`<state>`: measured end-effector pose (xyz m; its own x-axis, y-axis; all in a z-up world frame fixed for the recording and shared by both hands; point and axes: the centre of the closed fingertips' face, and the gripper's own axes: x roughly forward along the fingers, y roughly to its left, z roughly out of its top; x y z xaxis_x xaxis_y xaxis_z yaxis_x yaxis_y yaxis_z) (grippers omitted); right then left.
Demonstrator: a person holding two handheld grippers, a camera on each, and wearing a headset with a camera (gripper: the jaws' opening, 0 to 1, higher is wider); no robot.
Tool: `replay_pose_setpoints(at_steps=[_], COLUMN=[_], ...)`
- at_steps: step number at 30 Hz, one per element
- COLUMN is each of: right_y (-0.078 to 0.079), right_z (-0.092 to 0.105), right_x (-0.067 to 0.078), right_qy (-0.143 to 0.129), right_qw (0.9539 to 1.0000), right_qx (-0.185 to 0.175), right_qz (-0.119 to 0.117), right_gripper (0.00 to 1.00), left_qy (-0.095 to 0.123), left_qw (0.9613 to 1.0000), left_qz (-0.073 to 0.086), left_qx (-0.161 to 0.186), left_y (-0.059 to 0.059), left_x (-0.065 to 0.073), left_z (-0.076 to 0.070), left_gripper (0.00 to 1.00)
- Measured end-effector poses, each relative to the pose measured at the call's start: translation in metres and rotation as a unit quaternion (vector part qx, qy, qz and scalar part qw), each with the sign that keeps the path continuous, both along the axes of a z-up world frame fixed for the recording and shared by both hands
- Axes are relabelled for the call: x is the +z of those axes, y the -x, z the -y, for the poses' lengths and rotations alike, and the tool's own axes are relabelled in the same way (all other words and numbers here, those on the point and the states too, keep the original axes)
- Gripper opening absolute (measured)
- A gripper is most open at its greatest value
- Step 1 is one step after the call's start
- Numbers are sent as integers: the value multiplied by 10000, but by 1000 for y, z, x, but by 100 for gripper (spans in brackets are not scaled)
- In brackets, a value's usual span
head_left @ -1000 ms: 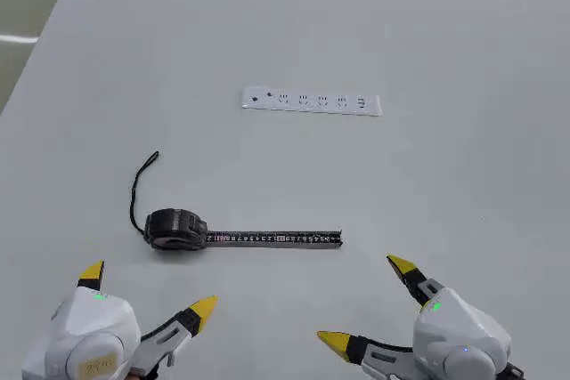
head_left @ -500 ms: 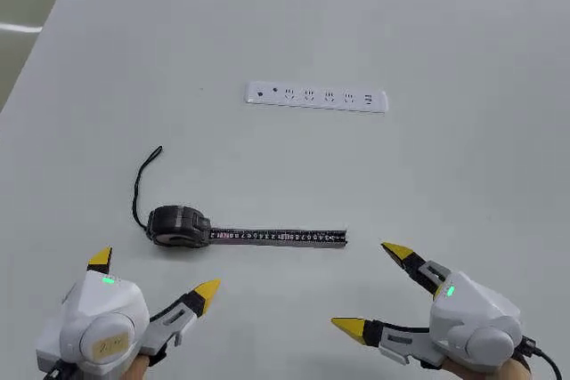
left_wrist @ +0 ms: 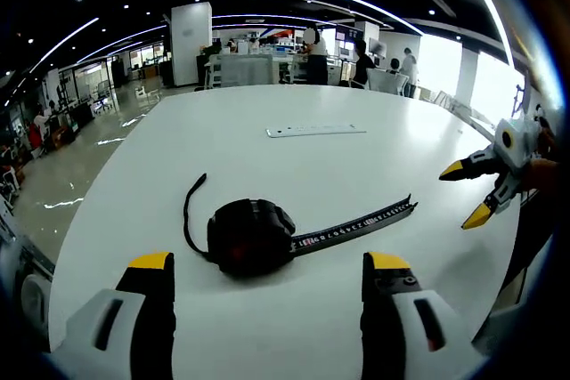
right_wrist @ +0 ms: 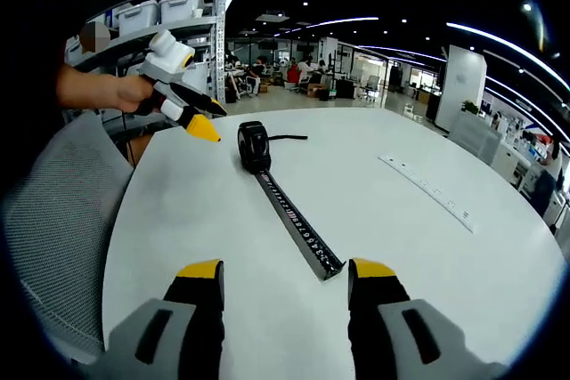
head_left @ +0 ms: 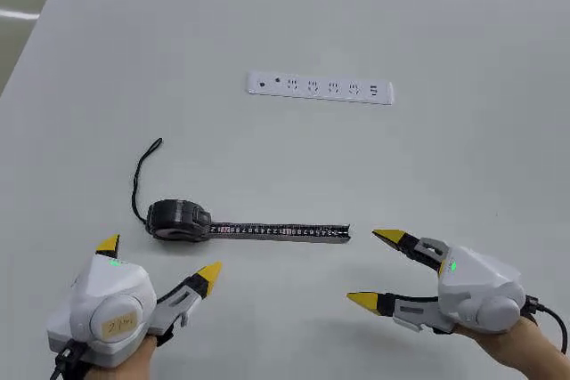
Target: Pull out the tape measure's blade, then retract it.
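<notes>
Lying extended, black tape measure (head_left: pixel 178 220) blade (head_left: pixel 280 232) shows printed markings.

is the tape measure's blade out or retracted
Out: the blade lies extended along the table from the case.

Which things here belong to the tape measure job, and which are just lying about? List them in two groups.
For the job:
- tape measure, with its blade already out, flat on the table
- left tool, open, holding nothing
- right tool, open, just short of the blade's free end

Lying about:
- power strip, farther back, apart from the rest
</notes>
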<state>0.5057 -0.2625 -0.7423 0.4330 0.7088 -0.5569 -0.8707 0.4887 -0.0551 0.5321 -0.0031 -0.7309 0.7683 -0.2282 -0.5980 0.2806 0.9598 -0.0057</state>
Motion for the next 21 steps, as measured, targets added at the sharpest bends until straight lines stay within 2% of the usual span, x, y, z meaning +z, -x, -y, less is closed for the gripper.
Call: replay_pose_setpoints(at_steps=[5, 12, 15, 21], right_y=[-5, -20, -25, -32], right_z=[2, 5, 6, 4], right_x=[-10, -15, -21, -24], right_qy=[97, 166, 381, 440], right_qw=[9995, 9986, 9972, 9958], right_qx=[311, 503, 635, 799], right_qz=[-51, 3, 54, -6], right_gripper=[53, 46, 41, 38], left_qy=[47, 65, 100, 83], left_qw=[10000, 9998, 9997, 9997], left_qz=[-61, -76, -95, -123], left_qx=[57, 145, 195, 212], left_y=[-5, -12, -14, -16], left_x=[-4, -11, -13, -19], left_z=[0, -2, -2, -1], left_gripper=[81, 79, 78, 77])
